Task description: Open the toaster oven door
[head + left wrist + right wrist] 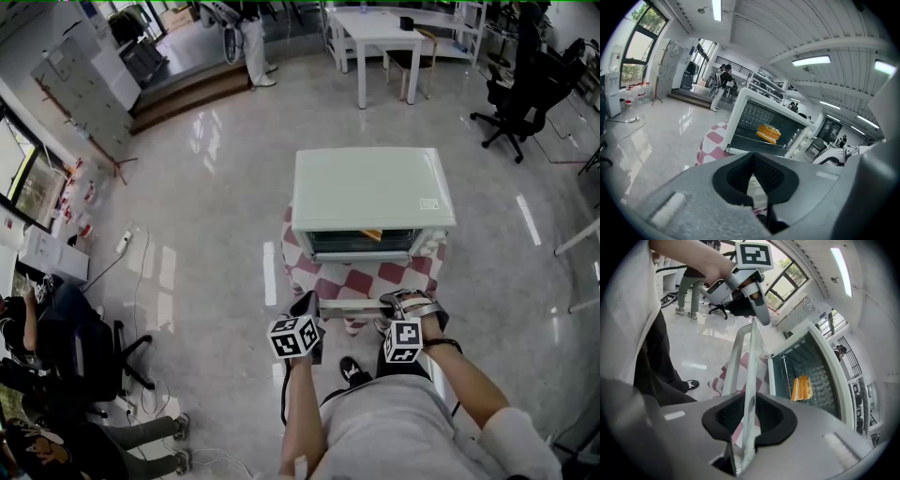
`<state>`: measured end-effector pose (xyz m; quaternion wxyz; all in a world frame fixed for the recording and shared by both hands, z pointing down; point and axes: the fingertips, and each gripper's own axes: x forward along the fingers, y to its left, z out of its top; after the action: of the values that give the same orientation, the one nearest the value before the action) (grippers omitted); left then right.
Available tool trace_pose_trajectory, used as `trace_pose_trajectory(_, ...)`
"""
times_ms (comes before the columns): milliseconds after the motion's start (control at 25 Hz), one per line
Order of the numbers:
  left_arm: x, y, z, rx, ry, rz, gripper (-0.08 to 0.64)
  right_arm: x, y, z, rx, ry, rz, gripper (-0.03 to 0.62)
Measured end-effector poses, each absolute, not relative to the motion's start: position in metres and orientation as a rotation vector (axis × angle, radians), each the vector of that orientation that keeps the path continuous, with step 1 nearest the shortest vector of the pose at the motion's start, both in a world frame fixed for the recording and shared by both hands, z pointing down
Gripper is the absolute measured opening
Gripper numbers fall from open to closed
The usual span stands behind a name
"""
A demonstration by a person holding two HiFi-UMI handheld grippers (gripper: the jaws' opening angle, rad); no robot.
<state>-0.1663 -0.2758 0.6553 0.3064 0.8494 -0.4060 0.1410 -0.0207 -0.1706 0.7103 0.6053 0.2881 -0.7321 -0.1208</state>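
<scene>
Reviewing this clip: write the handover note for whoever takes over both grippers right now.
Grippers: the right gripper is shut on the free edge of the door. The left gripper sits at the far end of that edge, and whether it grips is unclear.
Things: the toaster oven stands on a checkered tablecloth, with orange food on its rack.
Done: the door is swung down and the inside is open to view.
Left: probably ease the door fully down if it has more travel, then let go.

Orange item [371, 234] in toaster oven [370, 187]: too small, indistinct.
</scene>
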Motion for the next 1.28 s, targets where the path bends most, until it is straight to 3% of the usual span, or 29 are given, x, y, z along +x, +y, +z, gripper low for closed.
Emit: trace_pose_trajectory(1280, -0.194, -0.234, 0.668, 2.272, -1.096, 0.473, 0.006, -0.033, -0.14, 0.801, 0.554, -1.724, -0.225, 0.172)
